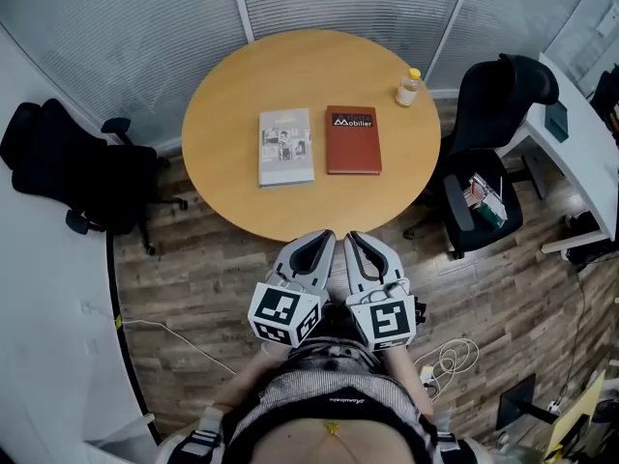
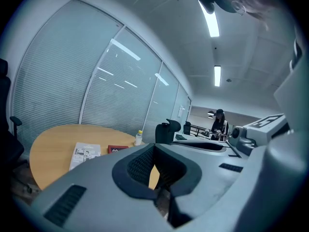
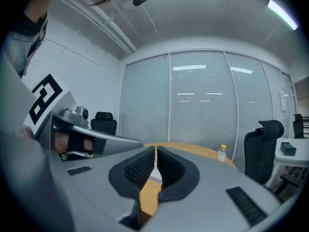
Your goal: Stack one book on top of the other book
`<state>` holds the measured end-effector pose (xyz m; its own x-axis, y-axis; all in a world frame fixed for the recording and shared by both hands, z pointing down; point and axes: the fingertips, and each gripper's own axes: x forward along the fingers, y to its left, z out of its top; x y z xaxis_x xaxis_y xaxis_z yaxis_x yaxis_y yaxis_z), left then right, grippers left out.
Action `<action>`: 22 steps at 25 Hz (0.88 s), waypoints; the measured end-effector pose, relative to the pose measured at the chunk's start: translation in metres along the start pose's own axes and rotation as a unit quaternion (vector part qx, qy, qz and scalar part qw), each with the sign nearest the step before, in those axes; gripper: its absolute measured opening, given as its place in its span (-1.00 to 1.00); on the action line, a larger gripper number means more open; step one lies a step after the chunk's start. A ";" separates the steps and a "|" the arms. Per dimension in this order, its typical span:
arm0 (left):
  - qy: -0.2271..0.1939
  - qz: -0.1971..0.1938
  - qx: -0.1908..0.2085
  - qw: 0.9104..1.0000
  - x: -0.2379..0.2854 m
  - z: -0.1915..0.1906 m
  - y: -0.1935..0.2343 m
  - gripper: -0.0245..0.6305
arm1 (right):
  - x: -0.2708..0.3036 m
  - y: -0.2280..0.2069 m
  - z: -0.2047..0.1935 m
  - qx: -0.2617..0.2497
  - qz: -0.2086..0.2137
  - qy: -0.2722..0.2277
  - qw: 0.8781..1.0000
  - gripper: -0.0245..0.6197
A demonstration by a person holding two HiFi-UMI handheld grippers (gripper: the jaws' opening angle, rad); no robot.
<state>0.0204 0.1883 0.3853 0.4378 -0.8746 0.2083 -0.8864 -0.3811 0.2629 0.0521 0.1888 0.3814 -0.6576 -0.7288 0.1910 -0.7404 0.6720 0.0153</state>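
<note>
Two books lie side by side on the round wooden table (image 1: 232, 85): a grey-white book (image 1: 286, 147) on the left and a red-brown book (image 1: 353, 140) on the right. They lie flat, a narrow gap apart. My left gripper (image 1: 325, 236) and right gripper (image 1: 351, 237) hang side by side in front of the table's near edge, both shut and holding nothing. The left gripper view shows the grey-white book (image 2: 86, 153) and the red-brown book (image 2: 117, 149) beyond my shut left gripper (image 2: 154, 146). In the right gripper view my right gripper (image 3: 155, 151) is shut with the table (image 3: 203, 151) ahead.
A small bottle with a yellow cap (image 1: 409, 87) stands at the table's far right edge. Black office chairs stand left (image 1: 73, 167) and right (image 1: 488, 153) of the table. A white desk (image 1: 580, 133) is at the far right. Cables (image 1: 445, 361) lie on the wooden floor.
</note>
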 end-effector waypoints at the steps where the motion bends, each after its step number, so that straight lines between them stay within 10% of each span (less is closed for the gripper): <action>1: 0.000 -0.001 -0.001 1.000 0.001 0.000 0.001 -0.87 | 0.001 0.000 -0.001 0.000 -0.001 0.000 1.000 -0.83; 22: -0.013 0.020 0.004 1.000 0.093 0.039 0.037 -0.87 | 0.075 -0.073 0.026 -0.007 0.027 -0.019 0.999 -0.83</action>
<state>0.0225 0.0807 0.3774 0.3984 -0.8963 0.1947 -0.9041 -0.3480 0.2481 0.0534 0.0812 0.3688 -0.7010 -0.6964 0.1540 -0.7023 0.7115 0.0207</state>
